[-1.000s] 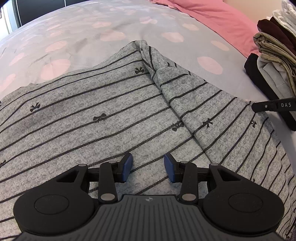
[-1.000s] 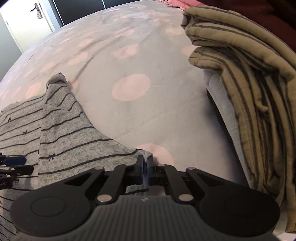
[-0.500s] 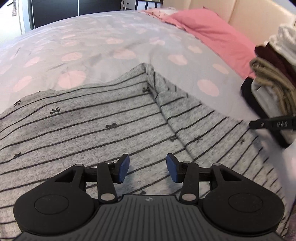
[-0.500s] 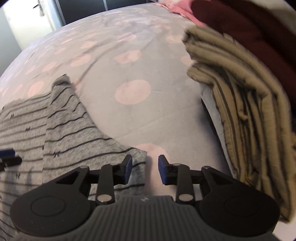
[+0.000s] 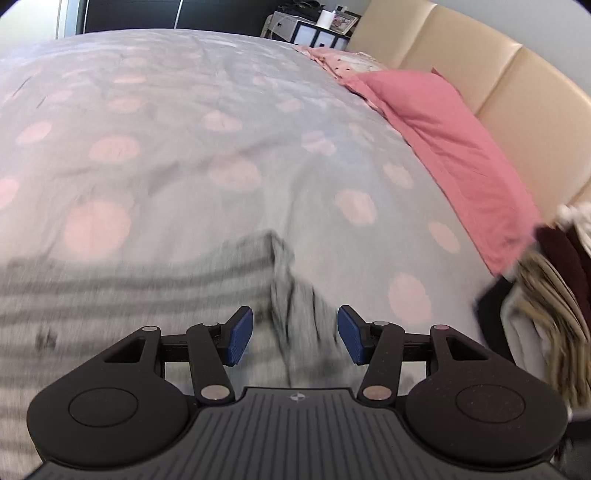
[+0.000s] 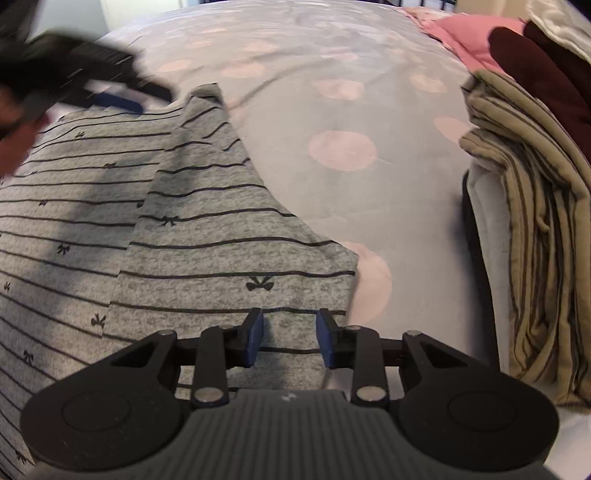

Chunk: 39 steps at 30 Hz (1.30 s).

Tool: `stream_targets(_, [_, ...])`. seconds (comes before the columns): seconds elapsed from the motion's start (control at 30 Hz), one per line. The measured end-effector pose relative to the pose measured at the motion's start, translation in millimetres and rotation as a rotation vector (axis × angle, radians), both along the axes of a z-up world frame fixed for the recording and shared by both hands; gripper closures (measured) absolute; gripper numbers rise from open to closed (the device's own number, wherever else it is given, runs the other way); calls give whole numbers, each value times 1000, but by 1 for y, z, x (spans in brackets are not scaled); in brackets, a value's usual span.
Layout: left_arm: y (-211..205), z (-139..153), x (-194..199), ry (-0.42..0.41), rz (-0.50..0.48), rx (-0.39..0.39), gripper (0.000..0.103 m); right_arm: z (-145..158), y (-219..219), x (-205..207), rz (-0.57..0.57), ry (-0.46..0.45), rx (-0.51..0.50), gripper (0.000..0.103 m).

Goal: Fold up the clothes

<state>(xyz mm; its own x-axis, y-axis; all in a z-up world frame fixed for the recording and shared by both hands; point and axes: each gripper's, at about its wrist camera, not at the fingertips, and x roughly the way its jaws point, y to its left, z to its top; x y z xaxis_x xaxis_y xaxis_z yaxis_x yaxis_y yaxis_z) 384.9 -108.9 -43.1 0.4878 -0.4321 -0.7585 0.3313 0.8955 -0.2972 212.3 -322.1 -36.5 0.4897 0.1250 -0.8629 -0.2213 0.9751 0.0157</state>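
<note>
Nearest my right gripper [image 6: 290,339], the blue pads [image 6: 255,334] stand partly apart and hold nothing; the near corner of the grey striped garment [image 6: 207,236] lies flat under the gap, untouched by either pad. The garment, grey knit with thin dark stripes and small bows, spreads leftward across the bedspread [image 6: 332,92], one panel folded over the rest along a straight edge that runs away from me.

My left gripper [image 5: 295,336] hangs above the same garment's far end, its jaws opening and empty; a raised ridge of the cloth [image 5: 295,306] shows in the gap below the pads [image 5: 240,334], clear of both. The picture here is blurred, so the stripes smear. From the right wrist view, this left gripper appears as a dark blur at the upper left, over the garment's far corner, with part of my hand [image 6: 14,140] beside it.

To the right, near the garment but apart from it, sits a pile of folded clothes [image 6: 524,221]: olive striped cloth, white beneath, dark maroon behind. No basket or box holds them; they rest on the bedspread itself.

Farther off, pale grey bedding with pink spots runs to a pink pillow [image 5: 454,147] against a cream padded headboard [image 5: 498,62]. Beyond, a small cabinet [image 5: 303,27] stands by the wall.
</note>
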Motion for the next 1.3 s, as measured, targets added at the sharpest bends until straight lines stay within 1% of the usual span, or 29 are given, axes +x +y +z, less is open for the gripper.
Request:
stream_targets(0.1, [-16, -6, 30, 25, -11, 26, 54, 0, 0, 1, 29, 9, 9, 67])
stream_targets(0.13, [-22, -9, 40, 44, -16, 43, 60, -1, 0, 3, 37, 14, 13, 67])
stream_targets(0.17, [-27, -14, 48, 63, -20, 58, 73, -2, 0, 4, 43, 16, 16, 67])
stream_targets(0.23, [-35, -23, 64, 99, -32, 82, 87, -4, -1, 6, 51, 22, 20, 67])
stream_targets(0.3, [-40, -33, 77, 125, -37, 98, 94, -5, -2, 9, 50, 39, 34, 67])
stream_targets(0.33, [-42, -38, 82, 138, -39, 106, 100, -5, -3, 10, 48, 45, 45, 66])
stream_targets(0.4, [-41, -48, 93, 174, -15, 94, 101, -6, -4, 13, 47, 49, 61, 66])
stream_targets(0.43, [-38, -51, 96, 177, 6, 67, 101, -7, -5, 14, 48, 51, 67, 66])
stream_targets(0.5, [-32, -53, 101, 166, 50, -4, 101, -10, -6, 16, 56, 55, 62, 66])
stream_targets(0.57, [-31, -57, 104, 165, 61, -23, 101, -13, -7, 17, 49, 55, 36, 69])
stream_targets(0.63, [-29, -65, 106, 169, 82, -54, 101, -14, -12, 18, -11, 47, 3, 70])
stream_targets(0.7, [-23, -74, 106, 178, 117, -100, 102, -19, -24, 21, -58, 57, 7, 60])
stream_targets(0.77, [-21, -82, 105, 177, 131, -107, 102, -24, -35, 24, -95, 85, 72, 60])
stream_targets(0.83, [-23, -79, 100, 149, 114, -93, 101, -25, -38, 26, -109, 103, 94, 60])
stream_targets(0.9, [-20, -69, 95, 134, 111, -86, 100, -23, -37, 28, -111, 113, 93, 60])
stream_targets(0.93, [-17, -62, 93, 127, 110, -81, 94, -22, -37, 28, -116, 118, 94, 60])
stream_targets(0.97, [-13, -54, 90, 118, 106, -76, 83, -21, -38, 29, -128, 125, 99, 60])
stream_targets(1.0, [-7, -45, 85, 103, 100, -67, 77, -19, -38, 29, -139, 131, 106, 59])
stream_targets(1.03, [0, -35, 79, 85, 94, -55, 67, -15, -40, 28, -148, 133, 112, 57])
stream_targets(1.07, [7, -26, 73, 67, 88, -43, 59, -11, -40, 27, -151, 127, 113, 57])
stream_targets(1.13, [26, -7, 61, 34, 81, -3, 59, -1, -41, 24, -145, 99, 110, 57])
stream_targets(1.2, [50, 9, 50, 16, 87, 35, 58, 10, -39, 22, -135, 60, 101, 52])
stream_targets(1.3, [95, 32, 28, -8, 130, 95, 58, 26, -29, 20, -110, 6, 83, 47])
